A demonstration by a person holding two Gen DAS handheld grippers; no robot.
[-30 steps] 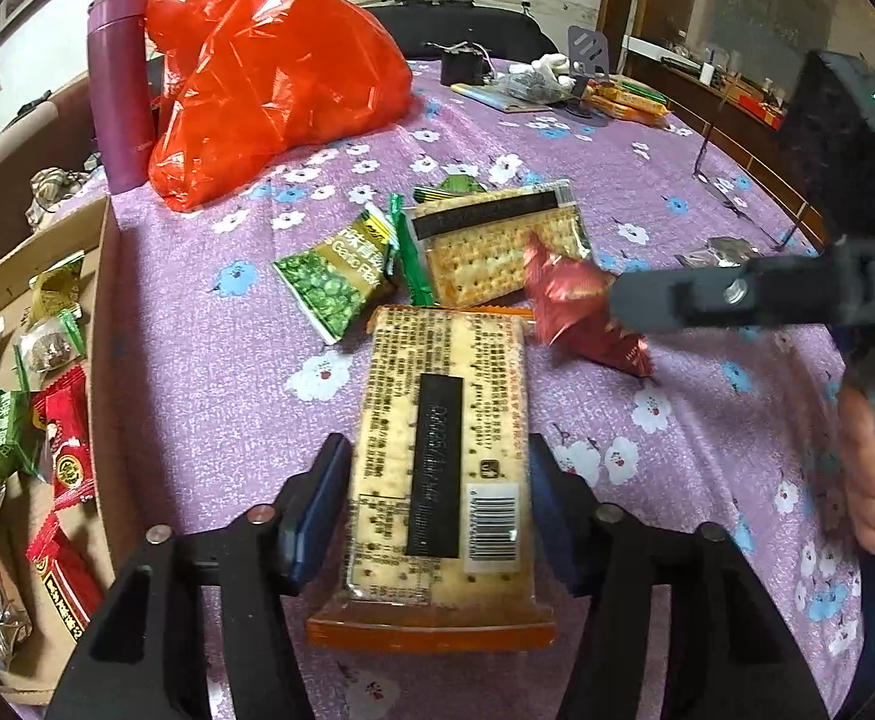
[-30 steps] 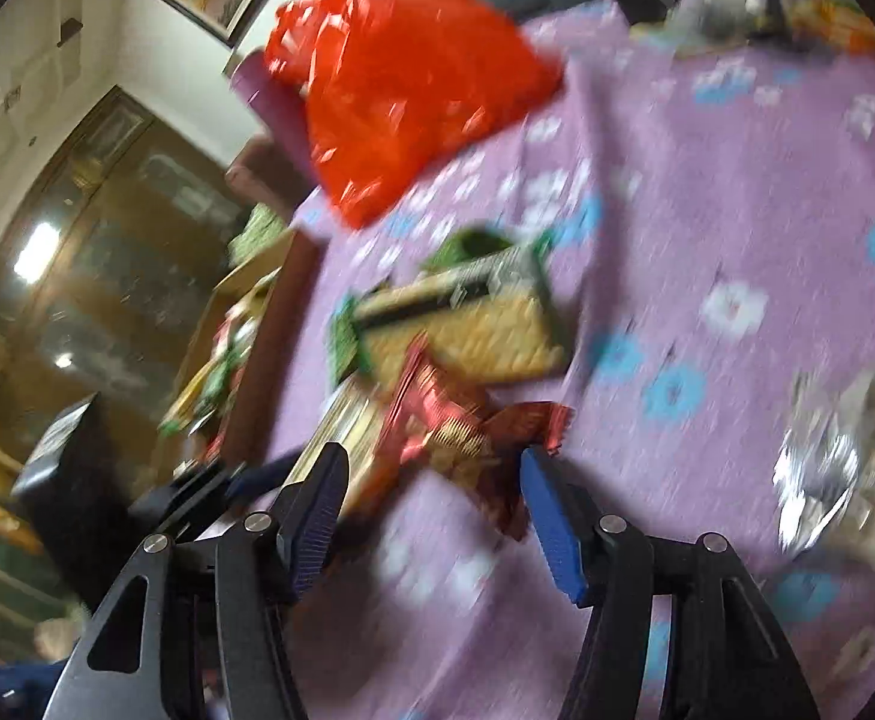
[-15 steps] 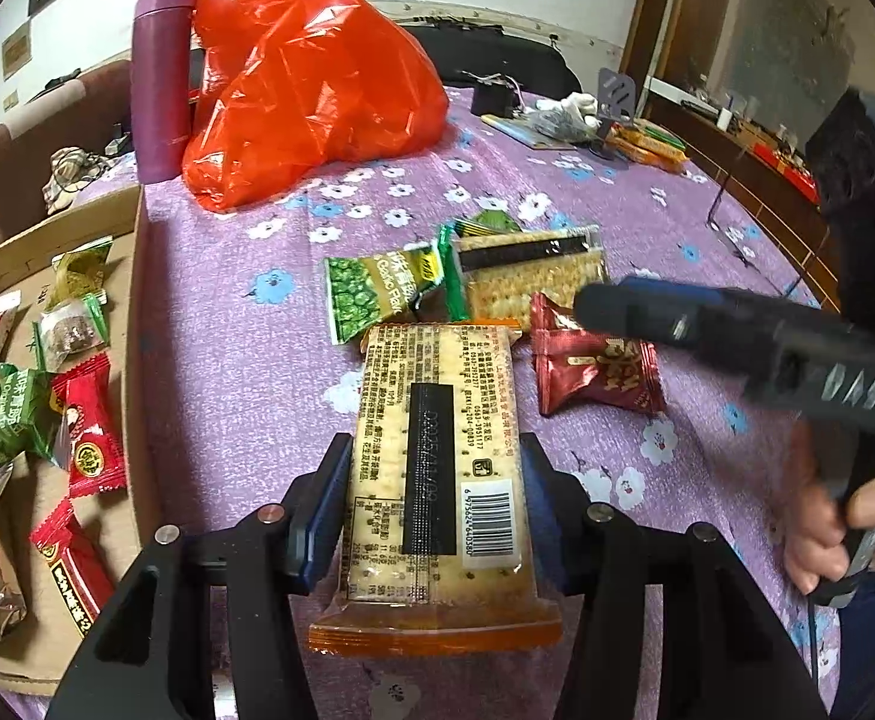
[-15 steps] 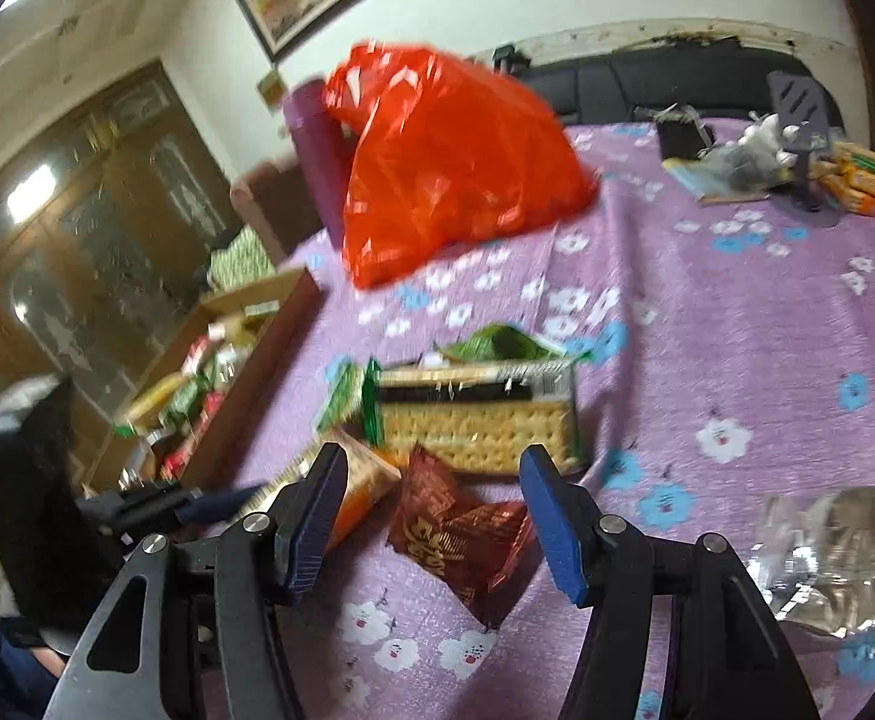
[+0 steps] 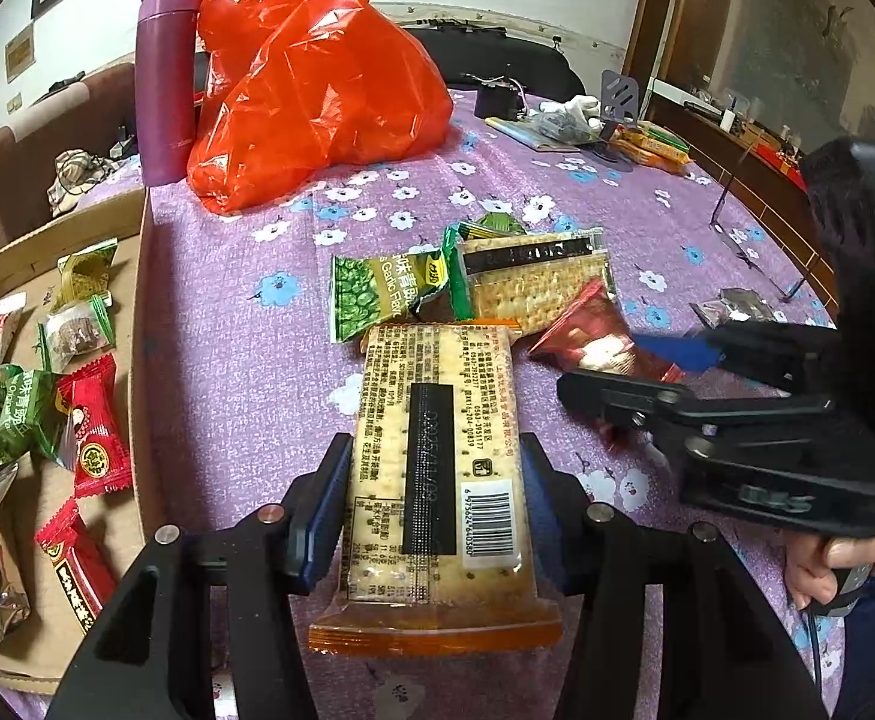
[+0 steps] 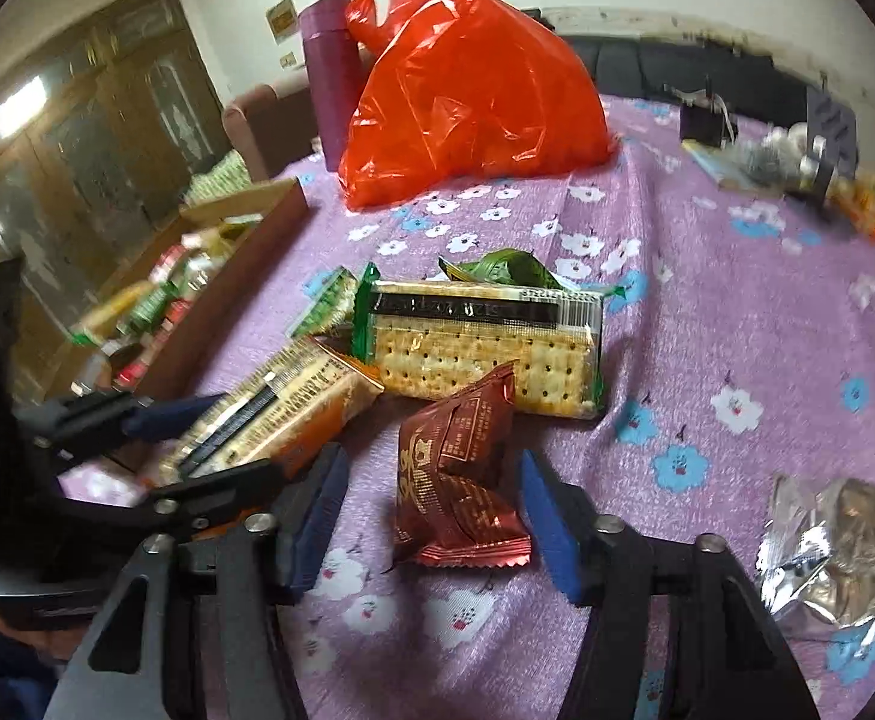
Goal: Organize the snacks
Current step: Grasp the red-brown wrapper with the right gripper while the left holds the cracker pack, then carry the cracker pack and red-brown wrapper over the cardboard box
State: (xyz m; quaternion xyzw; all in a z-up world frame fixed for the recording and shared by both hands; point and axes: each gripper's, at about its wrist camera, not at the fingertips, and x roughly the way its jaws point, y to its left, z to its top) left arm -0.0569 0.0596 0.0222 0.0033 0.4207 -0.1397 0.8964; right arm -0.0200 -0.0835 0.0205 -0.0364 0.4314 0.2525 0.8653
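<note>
My left view is sharp and evenly lit; right view has motion blur at edges, heavy fisheye vignetting on both.

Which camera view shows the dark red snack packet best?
The right wrist view: the dark red snack packet lies whole between the closing right gripper's fingers. In the left wrist view that gripper partly hides the packet.

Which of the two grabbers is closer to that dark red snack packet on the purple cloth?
The right gripper: the dark red packet sits between its closing jaws, pads not yet pressing. The left gripper is off to one side, clamped on a cracker pack.
</note>
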